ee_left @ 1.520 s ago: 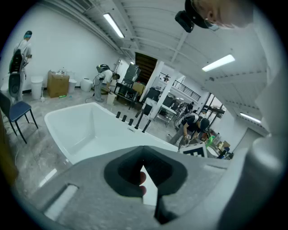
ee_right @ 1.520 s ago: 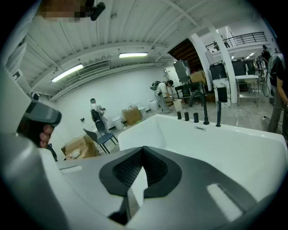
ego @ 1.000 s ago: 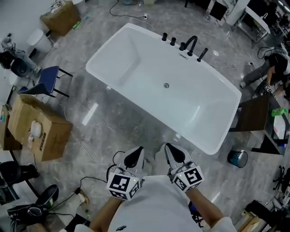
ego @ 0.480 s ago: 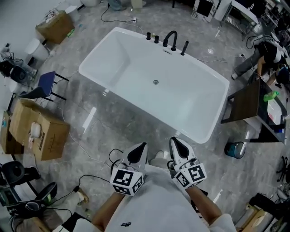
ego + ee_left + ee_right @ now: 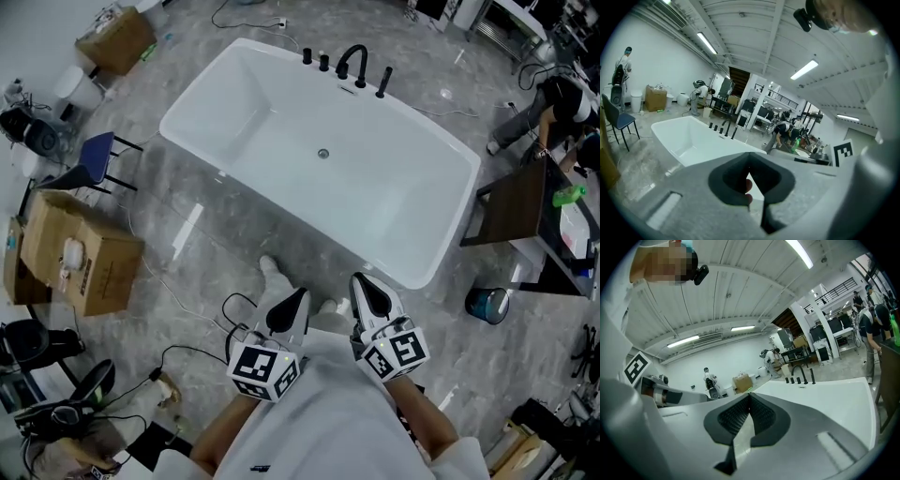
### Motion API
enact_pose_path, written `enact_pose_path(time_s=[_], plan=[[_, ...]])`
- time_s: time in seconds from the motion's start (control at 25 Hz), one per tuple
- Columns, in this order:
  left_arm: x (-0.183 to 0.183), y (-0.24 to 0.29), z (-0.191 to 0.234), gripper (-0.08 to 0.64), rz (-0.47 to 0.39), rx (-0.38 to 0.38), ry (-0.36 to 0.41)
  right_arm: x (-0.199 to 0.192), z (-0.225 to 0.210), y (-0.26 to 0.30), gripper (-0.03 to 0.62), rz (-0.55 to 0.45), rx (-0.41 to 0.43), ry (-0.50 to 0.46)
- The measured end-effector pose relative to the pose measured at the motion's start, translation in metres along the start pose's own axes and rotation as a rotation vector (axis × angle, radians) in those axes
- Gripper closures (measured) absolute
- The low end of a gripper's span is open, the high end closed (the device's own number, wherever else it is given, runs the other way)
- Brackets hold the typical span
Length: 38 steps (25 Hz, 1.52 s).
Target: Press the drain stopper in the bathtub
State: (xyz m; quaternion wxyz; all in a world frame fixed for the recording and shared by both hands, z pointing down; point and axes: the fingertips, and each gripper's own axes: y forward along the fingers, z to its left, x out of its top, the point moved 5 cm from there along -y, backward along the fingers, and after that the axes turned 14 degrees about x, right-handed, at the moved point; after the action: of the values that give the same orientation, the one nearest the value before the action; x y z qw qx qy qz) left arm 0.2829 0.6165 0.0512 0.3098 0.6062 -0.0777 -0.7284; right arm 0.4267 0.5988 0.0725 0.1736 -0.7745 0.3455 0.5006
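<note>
Head view: big white tub [image 5: 272, 122] on the floor [image 5: 225, 248], left gripper [image 5: 298, 294] and right gripper [image 5: 360, 280] side by side well short of it (both jaws closed, empty), stopper [image 5: 323, 153] mid-tub bottom, untouched.

The drain stopper [image 5: 323, 153] is a speck on the bathtub [image 5: 244, 94] floor, too small to tell whether it is up or down. A pinkish shape [image 5: 748, 186] behind the left claw [image 5: 749, 157] cannot be identified. Both forearms [image 5: 220, 439] run off the near edge.
</note>
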Motion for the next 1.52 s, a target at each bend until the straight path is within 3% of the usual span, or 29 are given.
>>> enact_pose_path(time_s=[0.32,0.44,0.6,0.84,1.16,1.52], plan=[[0.043,0.04,0.07,0.56,0.001,0.027,-0.06,0.021,-0.017,0.084,0.6,0.041,-0.004,-0.013],[0.069,0.059,0.098,0.561,0.006,0.027,-0.052,0.033,-0.035,0.117,0.601,0.057,-0.048,-0.027],[0.107,0.072,0.157,0.56,-0.017,0.049,-0.042,0.049,-0.053,0.168,0.601,0.065,-0.109,-0.034],[0.143,0.089,0.238,0.56,-0.007,0.044,-0.059,0.067,-0.056,0.25,0.6,0.08,-0.128,-0.088],[0.179,0.124,0.27,0.56,-0.02,0.017,-0.04,0.071,-0.08,0.293,0.601,0.123,-0.181,-0.047],[0.199,0.188,0.294,0.56,0.026,0.038,-0.044,0.074,-0.139,0.359,0.601,0.18,-0.155,-0.049]])
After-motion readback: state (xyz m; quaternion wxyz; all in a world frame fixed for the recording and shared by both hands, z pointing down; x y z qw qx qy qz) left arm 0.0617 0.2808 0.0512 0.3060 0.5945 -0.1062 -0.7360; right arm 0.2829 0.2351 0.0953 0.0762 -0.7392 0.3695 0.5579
